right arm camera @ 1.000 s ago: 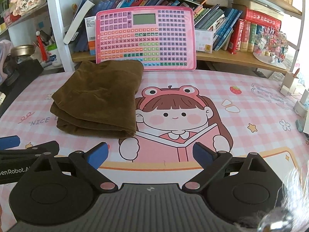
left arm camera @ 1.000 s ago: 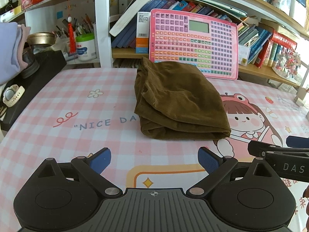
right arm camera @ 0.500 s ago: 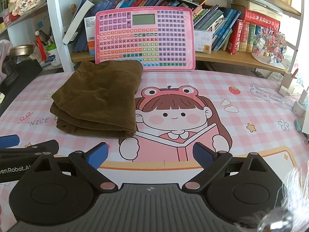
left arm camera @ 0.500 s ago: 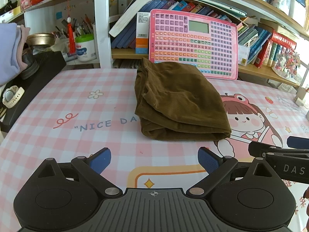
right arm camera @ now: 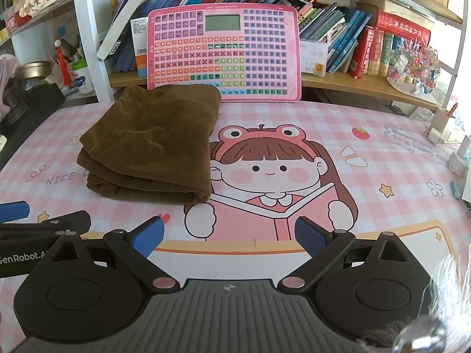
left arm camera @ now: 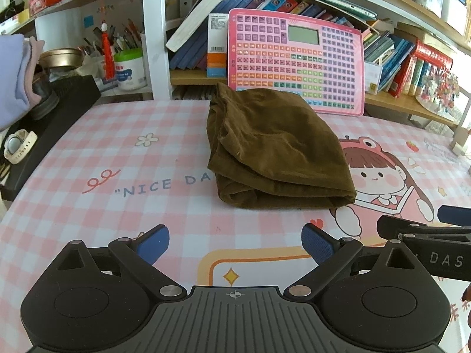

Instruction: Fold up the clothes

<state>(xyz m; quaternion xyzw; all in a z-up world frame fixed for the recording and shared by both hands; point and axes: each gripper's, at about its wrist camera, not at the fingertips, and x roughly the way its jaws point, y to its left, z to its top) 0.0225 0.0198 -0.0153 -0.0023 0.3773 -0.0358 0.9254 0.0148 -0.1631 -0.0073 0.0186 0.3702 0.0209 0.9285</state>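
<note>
A brown garment [left arm camera: 276, 150] is lying folded into a thick bundle on the pink checked surface [left arm camera: 117, 158], seen at the centre of the left wrist frame and in the left middle of the right wrist frame [right arm camera: 153, 144]. Its far edge is resting just in front of a pink keyboard toy [right arm camera: 225, 56], which is being propped against the bookshelf [right arm camera: 338, 82] at the upper centre. The left hand-held gripper [left arm camera: 235, 244] is being held at the bottom of its frame with the blue-padded fingers [left arm camera: 153, 242] spread wide and nothing between them. The right hand-held gripper [right arm camera: 229, 235] is likewise being held wide and empty, short of the garment, over the cartoon girl printed on the surface
</note>
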